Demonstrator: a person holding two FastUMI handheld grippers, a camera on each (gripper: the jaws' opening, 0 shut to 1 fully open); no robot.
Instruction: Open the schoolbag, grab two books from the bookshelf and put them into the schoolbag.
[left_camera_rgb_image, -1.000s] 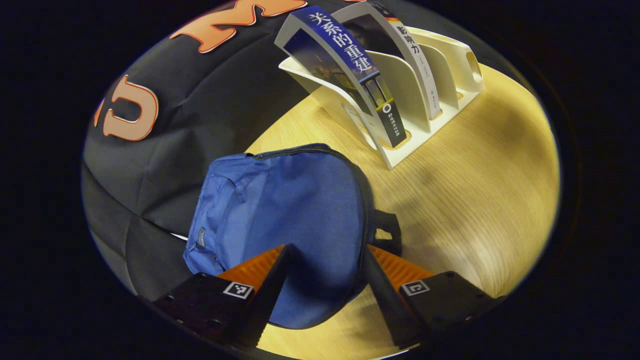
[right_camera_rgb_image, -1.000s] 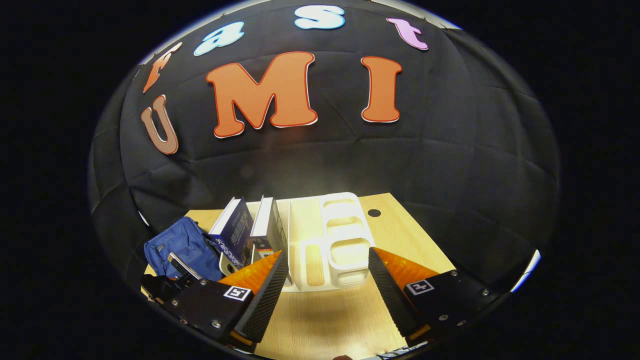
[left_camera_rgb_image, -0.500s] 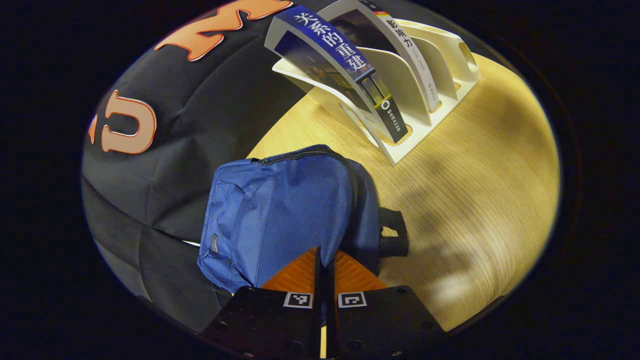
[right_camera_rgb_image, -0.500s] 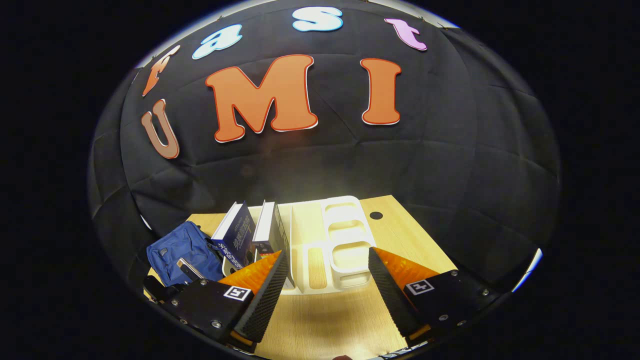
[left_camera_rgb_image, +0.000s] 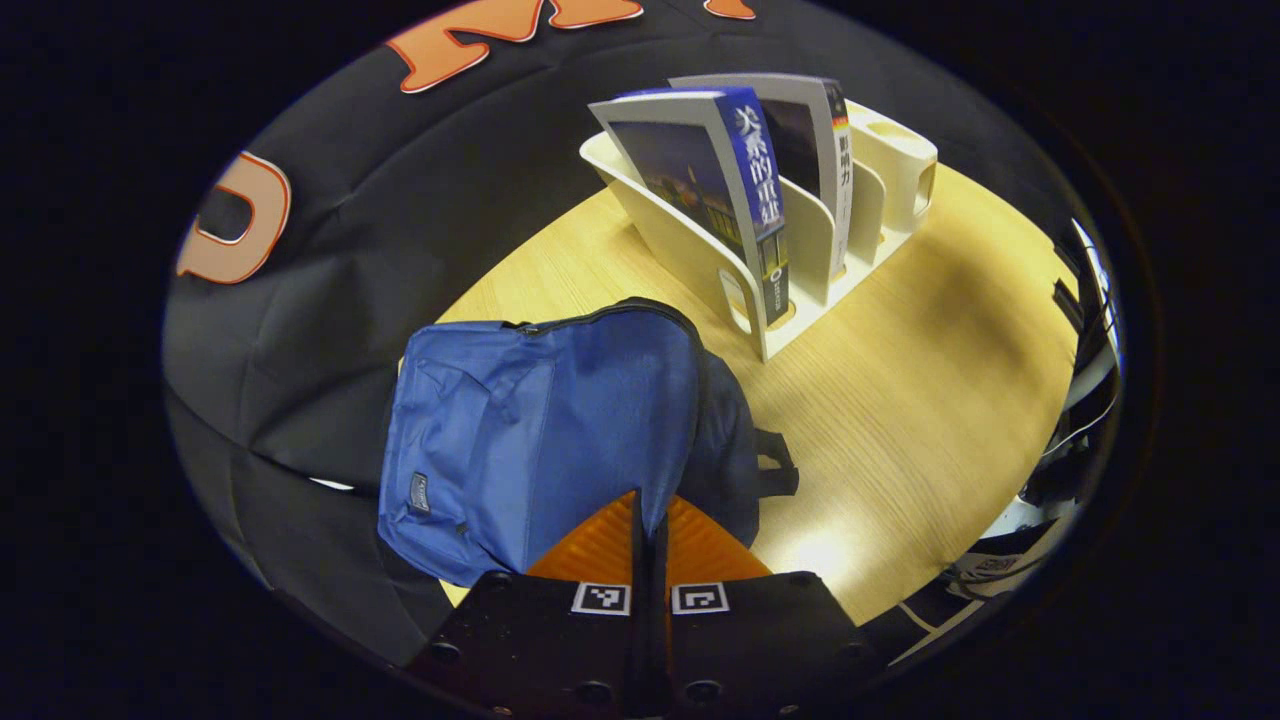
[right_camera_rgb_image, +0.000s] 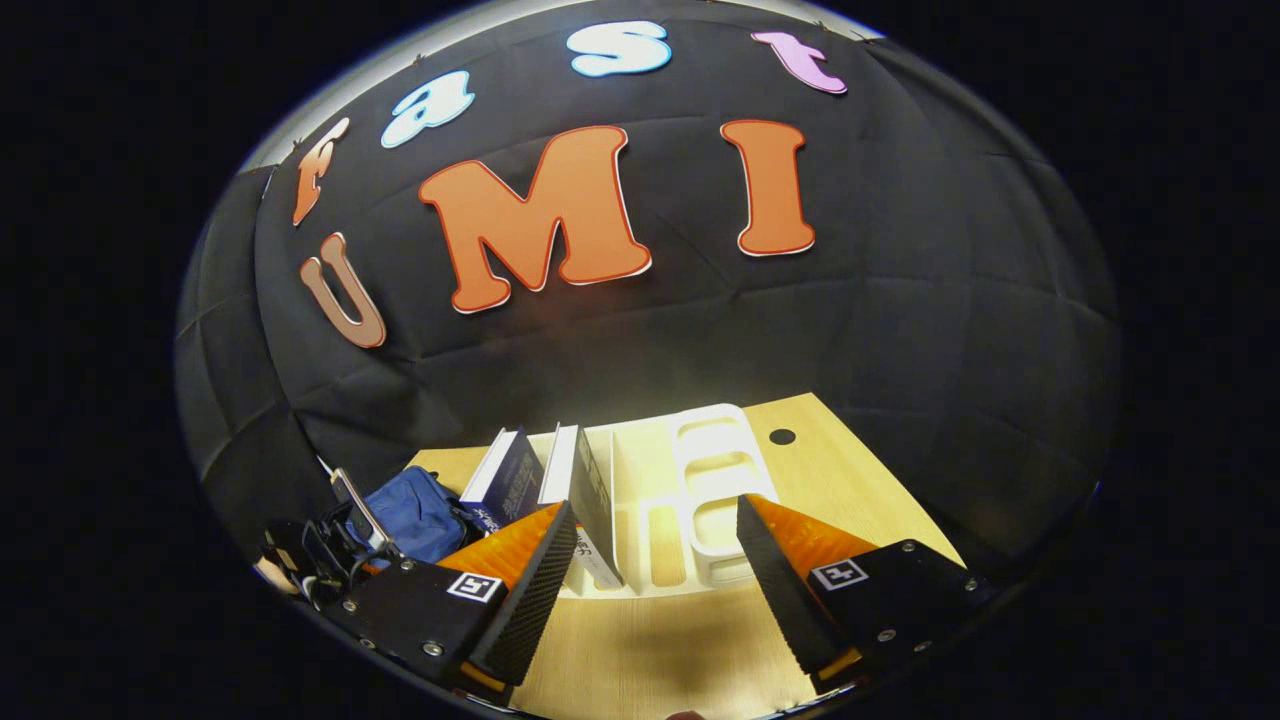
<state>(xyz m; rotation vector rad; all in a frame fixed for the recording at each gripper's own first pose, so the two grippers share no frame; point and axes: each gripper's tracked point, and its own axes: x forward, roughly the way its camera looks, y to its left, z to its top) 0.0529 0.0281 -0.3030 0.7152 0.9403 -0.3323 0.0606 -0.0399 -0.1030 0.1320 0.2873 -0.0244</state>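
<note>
A blue schoolbag (left_camera_rgb_image: 540, 430) lies on the wooden table (left_camera_rgb_image: 900, 400), its black zip closed along the top. My left gripper (left_camera_rgb_image: 648, 505) is shut on the bag's near edge, fabric pinched between the fingers. Behind it a cream bookshelf (left_camera_rgb_image: 905, 165) holds two upright books: a blue-spined book (left_camera_rgb_image: 755, 190) and a white-spined book (left_camera_rgb_image: 838, 165). In the right gripper view, my right gripper (right_camera_rgb_image: 655, 505) hangs open above the table in front of the bookshelf (right_camera_rgb_image: 715, 450). The blue-spined book (right_camera_rgb_image: 510, 480) and white-spined book (right_camera_rgb_image: 585, 480) stand left of it, the schoolbag (right_camera_rgb_image: 415, 510) farther left.
The black cloth wall rises close behind the bag and shelf. A small round hole (right_camera_rgb_image: 782, 437) sits in the table's far right corner. Cables and dark gear (left_camera_rgb_image: 1060, 450) lie past the table's right edge. Bare wood stretches right of the bag.
My left gripper went from open around the bag's near edge to shut on it, then drew back and swung its view. The right gripper drifted slightly and stayed open.
</note>
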